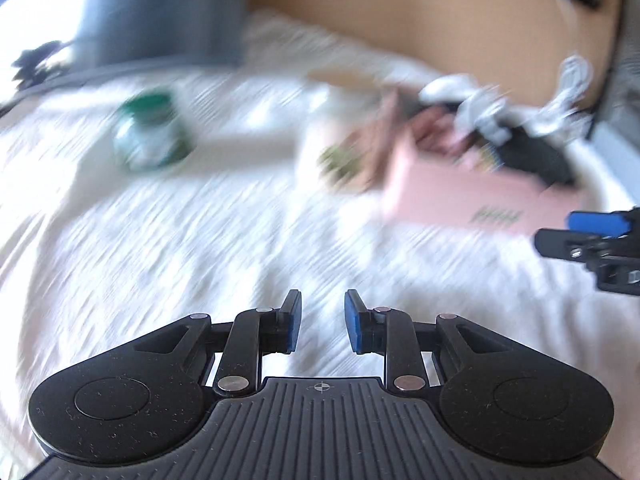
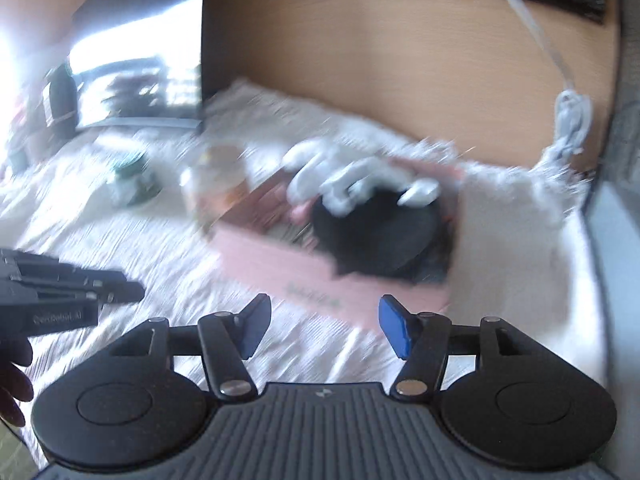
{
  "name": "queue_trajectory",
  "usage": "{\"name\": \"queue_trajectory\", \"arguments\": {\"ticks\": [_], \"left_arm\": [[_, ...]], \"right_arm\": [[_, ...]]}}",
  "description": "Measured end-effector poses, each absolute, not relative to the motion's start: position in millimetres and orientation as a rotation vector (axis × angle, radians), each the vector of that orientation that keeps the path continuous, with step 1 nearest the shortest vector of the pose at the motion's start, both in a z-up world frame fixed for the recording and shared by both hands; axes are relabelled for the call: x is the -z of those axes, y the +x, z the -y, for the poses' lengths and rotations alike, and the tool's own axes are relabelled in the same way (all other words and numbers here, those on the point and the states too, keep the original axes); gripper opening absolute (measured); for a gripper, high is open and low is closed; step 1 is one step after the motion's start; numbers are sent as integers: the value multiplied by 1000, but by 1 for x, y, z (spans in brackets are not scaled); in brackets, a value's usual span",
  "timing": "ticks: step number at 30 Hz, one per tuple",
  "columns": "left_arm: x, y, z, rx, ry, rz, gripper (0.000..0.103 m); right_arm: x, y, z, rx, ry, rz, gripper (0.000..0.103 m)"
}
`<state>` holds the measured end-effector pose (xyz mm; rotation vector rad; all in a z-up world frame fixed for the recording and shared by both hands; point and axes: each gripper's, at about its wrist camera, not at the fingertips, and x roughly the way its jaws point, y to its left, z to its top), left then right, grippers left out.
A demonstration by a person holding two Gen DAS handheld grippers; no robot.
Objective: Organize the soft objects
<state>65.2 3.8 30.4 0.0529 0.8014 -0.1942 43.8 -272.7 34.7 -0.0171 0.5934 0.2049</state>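
Observation:
A pink box [image 2: 280, 268] lies on the white bed sheet [image 1: 160, 240]. In it are white soft pieces [image 2: 348, 180] on top of a black soft item [image 2: 380, 236]. In the left wrist view the same pink box [image 1: 460, 200] is at the right, with the white pieces [image 1: 460, 92] and the black item [image 1: 536, 156]. My left gripper [image 1: 322, 300] hovers over bare sheet with a narrow gap and nothing between its pads. My right gripper [image 2: 324, 304] stands wide open and empty just short of the box's near wall. Both views are blurred.
A green-lidded jar [image 1: 150, 132] stands on the sheet to the left. A blurred olive thing [image 1: 340, 164] sits beside the box. A white pillow [image 2: 260, 120] leans on the wooden headboard [image 2: 400, 60], where a white cable [image 2: 572, 116] hangs. A person's hand [image 2: 12, 380] shows at the left edge.

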Motion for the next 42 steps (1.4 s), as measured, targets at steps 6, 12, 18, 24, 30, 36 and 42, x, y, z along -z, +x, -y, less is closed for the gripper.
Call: {"name": "queue_trajectory", "arguments": {"ticks": [6,12,18,24,30,36,42], "left_arm": [[-19,53,-8,121,61,-779,30],[-15,41,12,130,51,-752,45],[-9,37,30,67,32,-713,55],[-5,23,39,28,16,-673,55],[-5,18,38,28,17,-665,55],[-5,17,38,21,12,-660,55],[-5,17,37,26,12,-659,55]], "right_arm": [[-7,58,239,-282,-80,-693,60],[13,65,234,-282,-96,-718,72],[17,61,244,-282,-92,-696,82],[21,57,247,-280,-87,-657,86],[27,50,244,-246,-99,-597,95],[27,53,246,-260,-69,-610,96],[27,52,246,-260,-69,-610,96]]}}
